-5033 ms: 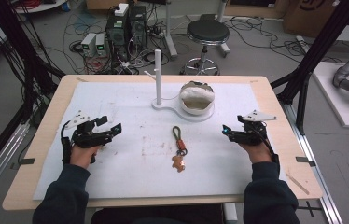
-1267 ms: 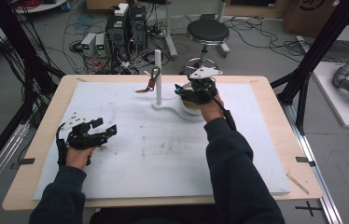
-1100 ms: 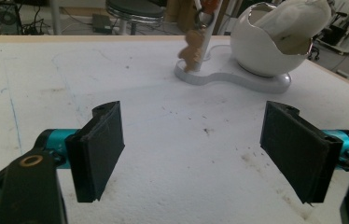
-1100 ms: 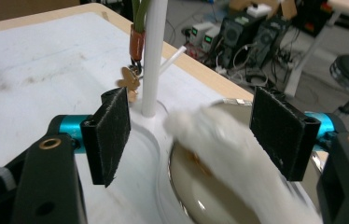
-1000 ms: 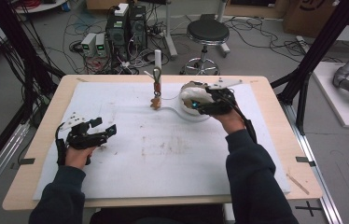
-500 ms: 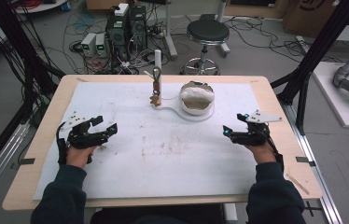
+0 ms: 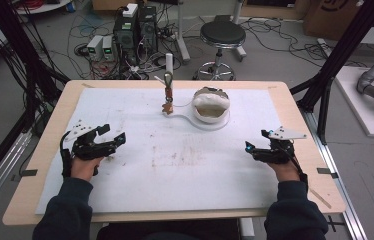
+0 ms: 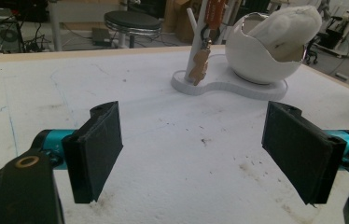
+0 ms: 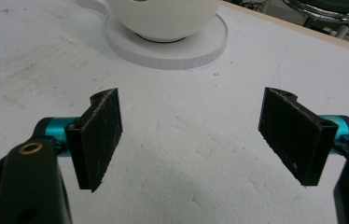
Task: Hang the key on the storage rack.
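Both tools rest low on the worktop (image 7: pixel 125 200) with jaws spread wide and empty: left tool (image 7: pixel 106 142) near the left edge, right tool (image 7: pixel 260 150) near the right. The keychain (image 7: pixel 167 95) hangs from the peg of the white stand (image 7: pixel 169 65), beside the bowl (image 7: pixel 211 104) at the far middle. Risk: the hang looks shallow (one loop over a short peg), so any knock to the stand could drop it. The hook point itself is too small to verify; the right gripper view crops the bowl (image 9: pixel 163 18) at its top.

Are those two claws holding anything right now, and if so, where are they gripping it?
Nothing is held. The left claw and right claw are both open over the white mat; the keychain hangs on its stand.
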{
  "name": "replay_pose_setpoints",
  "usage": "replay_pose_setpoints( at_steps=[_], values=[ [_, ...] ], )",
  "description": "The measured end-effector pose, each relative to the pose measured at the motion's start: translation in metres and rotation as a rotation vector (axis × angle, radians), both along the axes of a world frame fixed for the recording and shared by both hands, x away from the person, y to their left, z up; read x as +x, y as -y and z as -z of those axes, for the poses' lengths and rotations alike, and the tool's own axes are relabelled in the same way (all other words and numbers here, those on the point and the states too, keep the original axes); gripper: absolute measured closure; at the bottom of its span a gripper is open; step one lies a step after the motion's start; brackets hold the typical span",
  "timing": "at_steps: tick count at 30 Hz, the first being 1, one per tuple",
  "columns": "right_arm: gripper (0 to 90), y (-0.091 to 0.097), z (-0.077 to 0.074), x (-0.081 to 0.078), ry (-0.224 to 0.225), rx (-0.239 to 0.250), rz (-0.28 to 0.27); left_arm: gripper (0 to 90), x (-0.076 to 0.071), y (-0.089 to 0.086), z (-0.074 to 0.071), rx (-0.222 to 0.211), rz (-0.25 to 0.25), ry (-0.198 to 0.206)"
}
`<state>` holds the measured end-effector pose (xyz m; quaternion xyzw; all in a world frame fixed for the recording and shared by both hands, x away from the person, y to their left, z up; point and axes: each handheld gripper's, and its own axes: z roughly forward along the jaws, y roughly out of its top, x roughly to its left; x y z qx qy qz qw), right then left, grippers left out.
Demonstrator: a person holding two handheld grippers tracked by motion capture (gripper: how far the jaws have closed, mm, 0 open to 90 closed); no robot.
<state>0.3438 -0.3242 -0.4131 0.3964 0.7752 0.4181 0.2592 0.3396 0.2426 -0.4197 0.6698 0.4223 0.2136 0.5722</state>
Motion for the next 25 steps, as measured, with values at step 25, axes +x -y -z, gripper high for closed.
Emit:
replay_pose_setpoints(
  at_steps=[25],
  values=[
    [22.0, -0.0016, 0.0009, 0.0007, 0.011, 0.002, 0.016, 20.0, 0.0003, 0.0006, 0.0017, -0.002, -0.003, -0.007]
  ],
)
